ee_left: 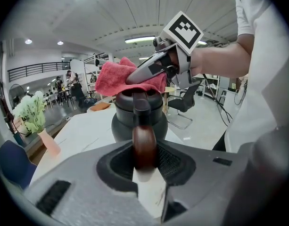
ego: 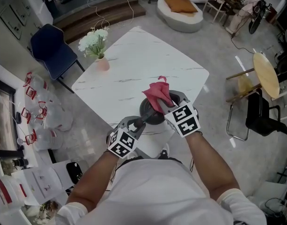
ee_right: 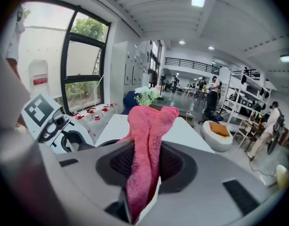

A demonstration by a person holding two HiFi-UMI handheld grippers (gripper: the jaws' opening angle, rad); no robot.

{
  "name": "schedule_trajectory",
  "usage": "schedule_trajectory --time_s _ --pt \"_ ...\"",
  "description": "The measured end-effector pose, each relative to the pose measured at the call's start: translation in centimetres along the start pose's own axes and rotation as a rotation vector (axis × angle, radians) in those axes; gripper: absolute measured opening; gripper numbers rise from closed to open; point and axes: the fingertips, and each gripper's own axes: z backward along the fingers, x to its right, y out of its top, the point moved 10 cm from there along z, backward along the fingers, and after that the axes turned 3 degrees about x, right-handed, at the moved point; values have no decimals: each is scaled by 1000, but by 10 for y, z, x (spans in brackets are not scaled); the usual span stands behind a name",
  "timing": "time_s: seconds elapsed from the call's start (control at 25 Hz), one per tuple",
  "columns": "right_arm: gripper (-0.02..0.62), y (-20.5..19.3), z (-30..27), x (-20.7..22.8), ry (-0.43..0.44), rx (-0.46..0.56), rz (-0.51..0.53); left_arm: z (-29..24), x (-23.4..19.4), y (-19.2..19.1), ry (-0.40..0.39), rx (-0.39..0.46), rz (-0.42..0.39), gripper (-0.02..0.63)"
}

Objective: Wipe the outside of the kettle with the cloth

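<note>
Wiping looked under way, early by my judgement: cloth (ego: 158, 95) appeared to rest on top of kettle (ego: 151, 115), which stood at near edge of worktop (ego: 134, 64). Kettle sides probably left to do. Left gripper (ego: 141, 123) pointed down, fingers clenched on kettle handle (ee_left: 144, 145), steadying it. Right gripper (ego: 165, 107) sat over kettle from right, tilted down, fingers clenched on cloth.

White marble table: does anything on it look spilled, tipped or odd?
Nothing stands out: the dark round kettle, under the pink cloth, stands upright, the pink vase of white flowers too; no spill shows.
</note>
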Motion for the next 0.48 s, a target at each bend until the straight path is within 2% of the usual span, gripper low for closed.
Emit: schedule_trajectory --time_s 0.32,0.48 --pt "109 -23 -1 28 -57 -35 -100 8 1 -5 4 -13 13 103" --pt "109 -34 9 39 -116 -31 -148 11 -1 -7 3 -16 55 103"
